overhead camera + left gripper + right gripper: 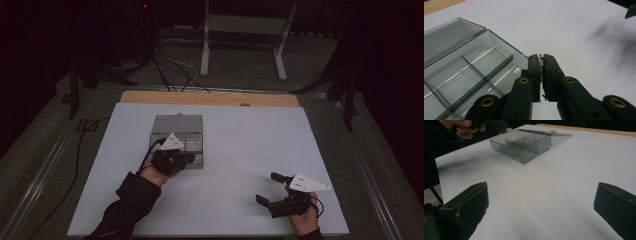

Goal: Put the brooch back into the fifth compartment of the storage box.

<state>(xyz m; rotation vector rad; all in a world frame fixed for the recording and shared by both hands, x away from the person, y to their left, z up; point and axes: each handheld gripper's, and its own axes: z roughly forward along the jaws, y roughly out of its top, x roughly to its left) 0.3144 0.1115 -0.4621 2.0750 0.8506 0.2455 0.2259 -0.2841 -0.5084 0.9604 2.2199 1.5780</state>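
Over the box's near corner | my left gripper (541,58) pinching a tiny thin metal piece | clear divided box (178,140) sits just beyond-left, lid open | right gripper (272,187) spread wide, well apart, so left's nearer

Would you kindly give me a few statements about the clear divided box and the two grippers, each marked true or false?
1. The lid of the clear compartment box is open. True.
2. The left gripper has its jaws wide apart. False: they are closed on a tiny, thin object too small to identify.
3. The right gripper is open with nothing between its jaws. True.
4. The right gripper is inside the box. False: it is over the bare white table surface, well apart from the box.
5. The box compartments in sight look empty. True.
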